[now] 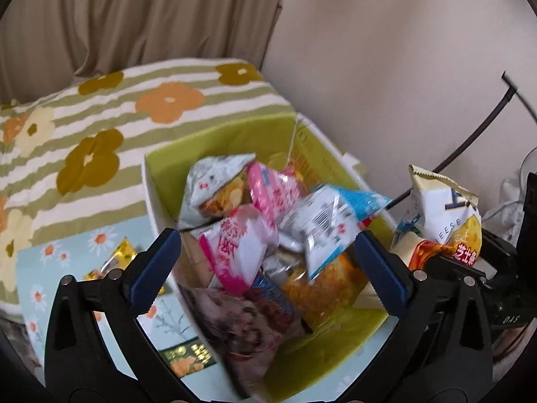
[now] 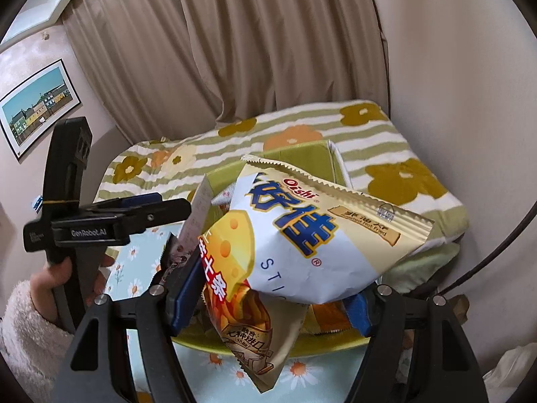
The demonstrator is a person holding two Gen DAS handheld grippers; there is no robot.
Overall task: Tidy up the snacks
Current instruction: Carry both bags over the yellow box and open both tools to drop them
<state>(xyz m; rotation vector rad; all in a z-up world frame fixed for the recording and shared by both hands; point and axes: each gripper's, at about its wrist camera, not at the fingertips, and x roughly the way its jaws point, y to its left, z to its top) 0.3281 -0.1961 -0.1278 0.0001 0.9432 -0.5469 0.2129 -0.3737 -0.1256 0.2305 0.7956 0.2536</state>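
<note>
The right gripper (image 2: 268, 305) is closed on a cheese stick bag (image 2: 302, 235); the jaws pinch its lower part, so the sealed top stands up and tilts away. The bag is carried above the near rim of the box (image 2: 322, 344), which is judged to be the approach for dropping it in with the rest.

The left gripper (image 1: 268, 262) is held with its jaws spread wide and nothing between them. It hangs over the box (image 1: 161, 181), not touching the contents, presumably ready to steady or rearrange them.

Inside the box, packets are heaped loosely: a pink packet (image 1: 241, 252), a blue and white packet (image 1: 329, 225) and a grey bag (image 1: 214, 184) lean on one another. The heap rises close to the rim, so the incoming bag may slide off.

The box stands on a flowered cloth (image 1: 50, 262) covering the tabletop. A small yellow packet (image 1: 117, 258) lies outside, just beside the box's left wall, not yet sorted. A bed (image 1: 100, 117) lies beyond.
</note>
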